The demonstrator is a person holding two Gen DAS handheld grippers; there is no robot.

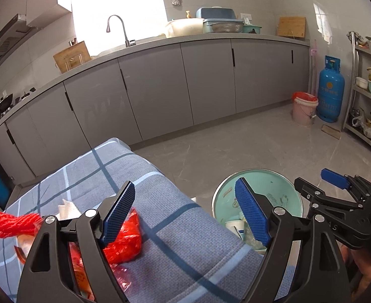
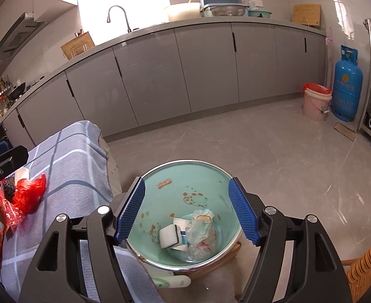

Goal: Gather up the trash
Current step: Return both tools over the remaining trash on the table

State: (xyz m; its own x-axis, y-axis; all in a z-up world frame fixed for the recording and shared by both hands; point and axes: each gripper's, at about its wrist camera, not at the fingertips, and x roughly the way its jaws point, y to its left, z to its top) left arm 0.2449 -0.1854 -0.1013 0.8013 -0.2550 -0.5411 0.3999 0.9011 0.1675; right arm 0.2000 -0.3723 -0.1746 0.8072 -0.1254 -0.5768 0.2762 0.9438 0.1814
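A teal bin (image 2: 185, 176) stands on the floor beside the cloth-covered table (image 2: 79, 166); it also shows in the left wrist view (image 1: 273, 189). Inside lie a white sponge (image 2: 169, 236), a paper cup and clear plastic wrap (image 2: 200, 229). My right gripper (image 2: 186, 210) is open and empty right above the bin; it shows in the left wrist view (image 1: 311, 186). My left gripper (image 1: 185, 214) is open and empty over the table's edge. Red plastic bags (image 1: 124, 242) and red mesh (image 1: 13, 223) lie on the table beside its left finger. The red bags show in the right wrist view (image 2: 28, 194).
Grey kitchen cabinets (image 1: 160, 88) line the far wall. A pink bucket (image 1: 304, 109) and a blue gas cylinder (image 1: 330, 91) stand at the right. A metal shelf rack (image 1: 369, 88) is at far right. A wicker basket (image 2: 367, 265) sits by the bin.
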